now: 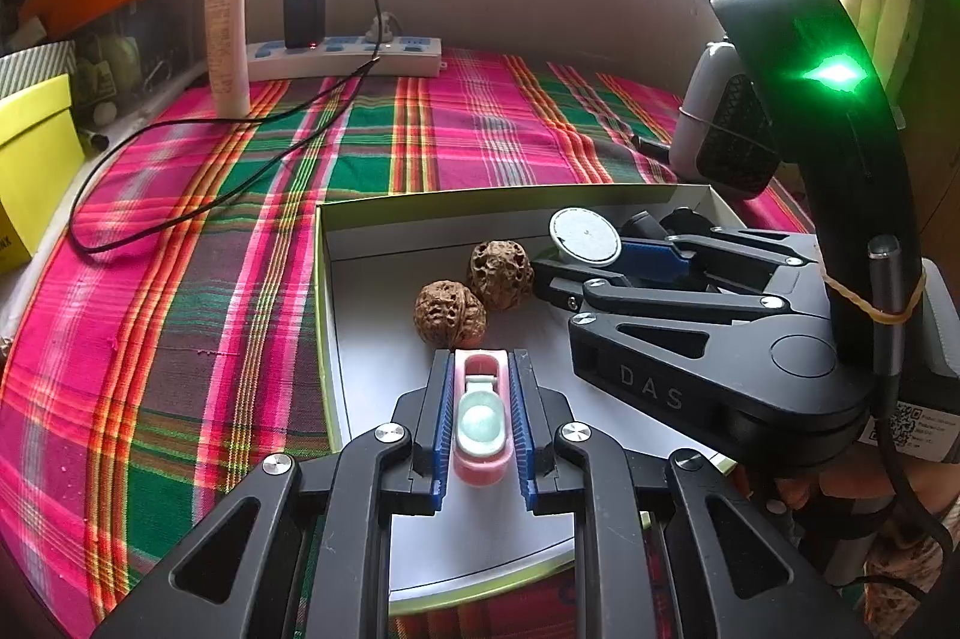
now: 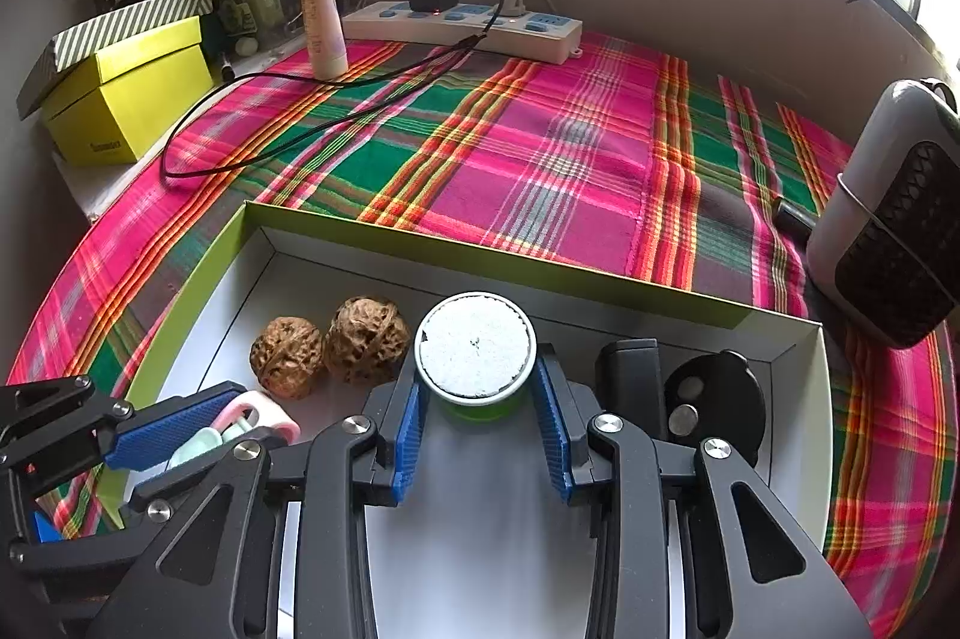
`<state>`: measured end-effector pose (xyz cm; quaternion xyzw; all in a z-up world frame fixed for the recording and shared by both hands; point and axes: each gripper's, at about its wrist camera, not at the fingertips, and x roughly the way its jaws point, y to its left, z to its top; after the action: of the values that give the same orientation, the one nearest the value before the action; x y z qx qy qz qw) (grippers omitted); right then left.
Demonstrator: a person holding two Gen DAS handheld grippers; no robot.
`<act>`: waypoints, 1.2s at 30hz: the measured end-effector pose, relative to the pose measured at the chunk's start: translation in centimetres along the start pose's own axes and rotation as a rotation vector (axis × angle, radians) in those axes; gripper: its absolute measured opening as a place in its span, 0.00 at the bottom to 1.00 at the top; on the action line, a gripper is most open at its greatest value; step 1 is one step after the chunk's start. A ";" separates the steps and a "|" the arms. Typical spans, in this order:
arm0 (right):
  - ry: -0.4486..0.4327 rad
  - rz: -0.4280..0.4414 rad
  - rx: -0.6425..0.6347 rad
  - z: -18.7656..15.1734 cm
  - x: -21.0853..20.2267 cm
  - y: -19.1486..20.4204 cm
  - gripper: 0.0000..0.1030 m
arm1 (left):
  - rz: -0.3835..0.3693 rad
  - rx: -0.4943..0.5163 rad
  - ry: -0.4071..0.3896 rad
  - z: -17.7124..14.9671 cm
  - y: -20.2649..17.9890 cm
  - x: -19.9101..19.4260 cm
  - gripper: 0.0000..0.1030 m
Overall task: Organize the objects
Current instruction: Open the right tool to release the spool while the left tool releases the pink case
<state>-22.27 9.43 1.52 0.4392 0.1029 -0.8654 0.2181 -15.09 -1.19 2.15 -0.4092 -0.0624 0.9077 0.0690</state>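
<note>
A shallow white tray with a lime rim [image 1: 324, 291] [image 2: 240, 231] lies on the plaid cloth. Two walnuts [image 1: 474, 297] [image 2: 330, 348] sit inside it. My left gripper [image 1: 483, 375] is shut on a pink holder with a pale green piece [image 1: 482, 417] just above the tray floor, near the walnuts; it also shows in the right wrist view [image 2: 240, 426]. My right gripper [image 2: 480, 387] is shut on a small green jar with a white lid [image 2: 475, 348] [image 1: 585, 237] inside the tray. Black objects [image 2: 690, 393] lie in the tray to its right.
A white power strip [image 2: 468, 27] with a black charger and cable [image 2: 288, 141] lies at the back. A white tube [image 2: 321, 9] stands near a yellow box [image 2: 126, 99]. A white and black device [image 2: 888, 219] stands at the right edge.
</note>
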 end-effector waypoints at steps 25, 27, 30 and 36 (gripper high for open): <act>-0.040 -0.002 0.012 -0.7 -1.9 -0.2 0.49 | 0.013 -0.010 -0.016 -0.1 0.0 -1.2 0.26; -0.046 -0.003 0.013 -0.9 -2.2 -0.2 0.49 | 0.015 -0.009 -0.019 -0.2 -0.1 -1.4 0.27; -0.054 -0.004 0.021 -1.0 -2.6 -0.2 0.49 | 0.018 -0.011 -0.022 -0.5 -0.2 -1.8 0.27; -0.076 -0.006 0.039 -1.5 -3.8 -0.3 0.49 | 0.030 -0.010 -0.029 -0.9 -0.4 -2.6 0.28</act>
<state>-19.35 11.34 3.72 0.4100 0.0787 -0.8839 0.2107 -12.71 -1.16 3.56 -0.3971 -0.0617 0.9142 0.0527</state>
